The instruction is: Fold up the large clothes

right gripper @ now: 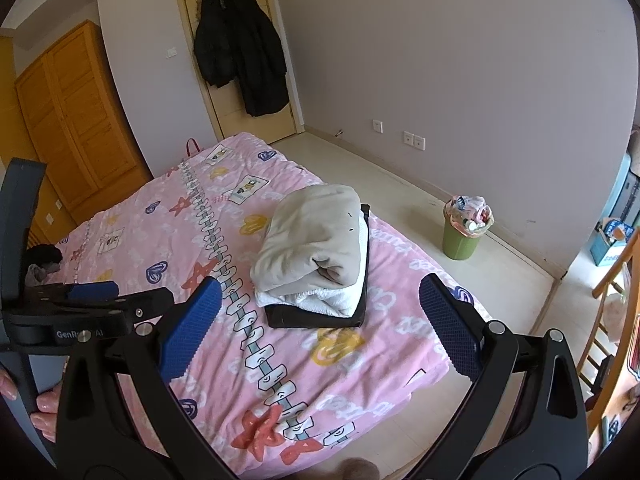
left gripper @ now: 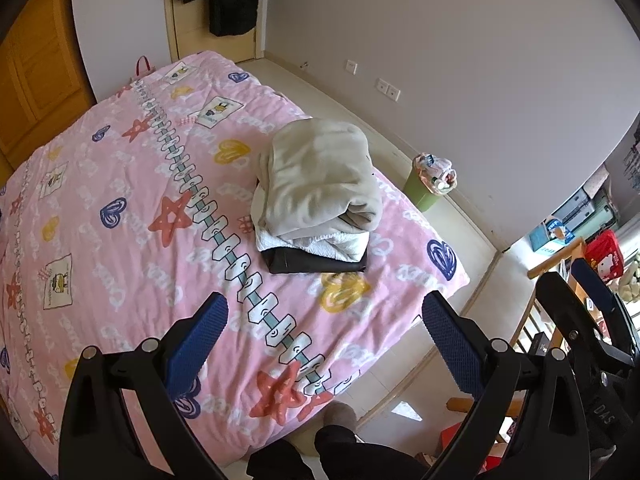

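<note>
A stack of folded clothes [left gripper: 316,196] lies on the pink bed [left gripper: 120,200]: a cream fleece garment on top, a white one under it, a black one at the bottom. The stack also shows in the right wrist view [right gripper: 316,252]. My left gripper [left gripper: 324,340] is open and empty, held above the bed's near end, short of the stack. My right gripper [right gripper: 320,324] is open and empty, also above the bed's near corner. The right gripper shows at the right edge of the left wrist view [left gripper: 592,304], and the left gripper shows at the left edge of the right wrist view [right gripper: 84,304].
A small dark clothes heap [right gripper: 42,264] lies at the bed's far left. A green bin [right gripper: 464,228] full of rubbish stands by the wall. Black coats [right gripper: 240,48] hang on the door. A wooden wardrobe [right gripper: 76,120] stands left, wooden furniture [right gripper: 612,312] right.
</note>
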`<state>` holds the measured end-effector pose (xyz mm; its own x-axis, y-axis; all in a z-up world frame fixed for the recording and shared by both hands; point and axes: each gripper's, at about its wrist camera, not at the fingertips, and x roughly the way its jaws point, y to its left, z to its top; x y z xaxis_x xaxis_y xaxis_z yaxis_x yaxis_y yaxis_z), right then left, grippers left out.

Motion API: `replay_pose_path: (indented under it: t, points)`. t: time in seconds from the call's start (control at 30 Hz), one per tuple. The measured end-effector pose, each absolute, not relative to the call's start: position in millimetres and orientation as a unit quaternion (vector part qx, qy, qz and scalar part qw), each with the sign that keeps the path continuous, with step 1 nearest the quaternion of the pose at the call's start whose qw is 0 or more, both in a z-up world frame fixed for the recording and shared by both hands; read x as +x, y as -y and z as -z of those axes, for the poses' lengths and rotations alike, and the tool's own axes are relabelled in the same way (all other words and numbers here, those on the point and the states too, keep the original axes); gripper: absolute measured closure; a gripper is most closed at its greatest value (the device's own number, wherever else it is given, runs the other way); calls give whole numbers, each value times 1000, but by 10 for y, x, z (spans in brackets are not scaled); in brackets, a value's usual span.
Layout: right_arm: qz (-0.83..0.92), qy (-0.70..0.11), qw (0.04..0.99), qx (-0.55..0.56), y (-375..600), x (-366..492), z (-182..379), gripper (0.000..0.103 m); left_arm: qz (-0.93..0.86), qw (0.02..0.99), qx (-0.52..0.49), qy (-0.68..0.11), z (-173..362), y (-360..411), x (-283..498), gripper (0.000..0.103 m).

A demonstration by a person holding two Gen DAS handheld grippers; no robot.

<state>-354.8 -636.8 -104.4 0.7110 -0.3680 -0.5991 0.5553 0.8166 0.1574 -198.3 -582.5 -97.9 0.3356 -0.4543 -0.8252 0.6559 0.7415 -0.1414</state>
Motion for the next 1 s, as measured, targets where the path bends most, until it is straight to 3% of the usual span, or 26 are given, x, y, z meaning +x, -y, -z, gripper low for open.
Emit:
replay_pose_path:
  t: [1.0]
  points:
    - [272, -282, 903, 177, 6403, -3506, 998, 6, 357, 802, 125, -462, 985, 5852, -1960, 8]
